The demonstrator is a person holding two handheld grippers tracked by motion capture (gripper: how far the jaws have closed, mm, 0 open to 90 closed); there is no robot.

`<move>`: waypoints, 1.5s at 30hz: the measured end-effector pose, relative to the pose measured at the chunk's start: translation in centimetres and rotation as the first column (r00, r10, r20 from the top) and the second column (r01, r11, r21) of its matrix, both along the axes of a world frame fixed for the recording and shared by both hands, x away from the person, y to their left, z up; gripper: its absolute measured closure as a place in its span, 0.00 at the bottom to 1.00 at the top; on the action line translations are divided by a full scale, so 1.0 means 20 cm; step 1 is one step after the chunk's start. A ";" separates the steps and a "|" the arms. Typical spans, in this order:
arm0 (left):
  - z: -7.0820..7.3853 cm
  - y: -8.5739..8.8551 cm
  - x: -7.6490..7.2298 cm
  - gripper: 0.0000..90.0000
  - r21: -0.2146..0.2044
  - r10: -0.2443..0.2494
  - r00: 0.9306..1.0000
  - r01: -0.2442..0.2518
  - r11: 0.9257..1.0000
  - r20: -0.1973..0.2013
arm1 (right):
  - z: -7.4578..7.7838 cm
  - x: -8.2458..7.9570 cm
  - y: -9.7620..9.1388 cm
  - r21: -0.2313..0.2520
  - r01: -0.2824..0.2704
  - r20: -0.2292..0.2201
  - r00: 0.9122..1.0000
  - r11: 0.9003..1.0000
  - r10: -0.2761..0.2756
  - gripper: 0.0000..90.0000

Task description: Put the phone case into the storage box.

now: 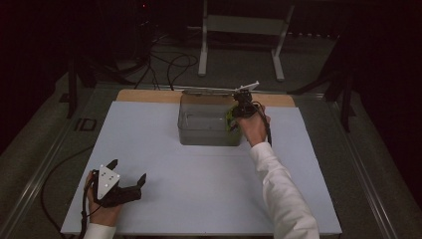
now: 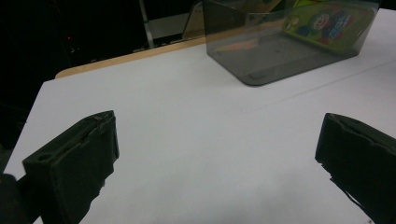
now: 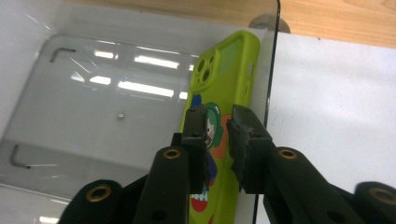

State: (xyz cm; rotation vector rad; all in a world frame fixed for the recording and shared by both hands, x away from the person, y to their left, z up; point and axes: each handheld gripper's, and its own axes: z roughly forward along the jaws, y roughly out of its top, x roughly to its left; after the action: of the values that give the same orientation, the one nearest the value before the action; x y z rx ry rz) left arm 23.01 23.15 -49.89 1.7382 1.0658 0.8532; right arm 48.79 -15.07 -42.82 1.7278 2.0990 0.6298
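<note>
My right gripper [image 3: 218, 122] clamps a lime-green phone case [image 3: 223, 88] at the right wall of the clear bin [image 1: 199, 127]; my left gripper [image 2: 215, 154] sits idle, jaws wide apart.

Through the right gripper view I see the case standing on edge between my jaws, camera cutouts at the far end, cartoon print facing the left jaw, and both pads pressed on it. The bin's right wall rises just beyond the right jaw, close against the case, and it is the one thing crowding the grip. Left of the jaws lies the bin's bare floor. Beyond the bin runs the wooden table edge [image 3: 327, 18], and to the right the white mat [image 3: 336, 102]. My left jaws hold nothing, white mat between them, and the bin stands well ahead of them, toward the right jaw.
</note>
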 end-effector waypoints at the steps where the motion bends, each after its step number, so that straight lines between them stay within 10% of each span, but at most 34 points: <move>1: 0.00 0.00 0.00 0.00 0.003 -0.001 1.000 0.001 1.000 -0.001 | 0.01 0.00 -0.01 0.009 -0.004 0.004 1.000 1.000 0.004 0.84; 18: 0.00 0.00 0.00 0.00 0.004 -0.002 1.000 0.002 1.000 0.000 | 0.09 -0.12 -0.08 0.109 -0.134 0.140 0.983 0.985 0.119 0.66; 24: 0.00 0.00 0.00 0.00 0.003 -0.002 1.000 0.002 1.000 -0.001 | 0.10 -0.20 -0.09 0.095 -0.249 0.228 0.948 0.964 0.222 0.42; 34: 0.00 -0.01 0.00 0.00 0.004 -0.003 1.000 0.003 1.000 -0.004 | 0.08 -0.28 -0.11 0.099 -0.292 0.294 0.922 0.951 0.253 0.16; 45: 0.00 -0.01 0.00 0.00 0.002 -0.003 1.000 0.003 1.000 -0.003 | 0.06 -0.39 -0.13 0.065 -0.304 0.365 0.894 0.950 0.261 0.12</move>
State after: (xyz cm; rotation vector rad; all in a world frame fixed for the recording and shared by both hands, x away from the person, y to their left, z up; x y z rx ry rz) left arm 23.08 23.00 -49.96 1.7421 1.0644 0.8506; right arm 41.08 -17.75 -41.63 1.2499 2.0967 1.0851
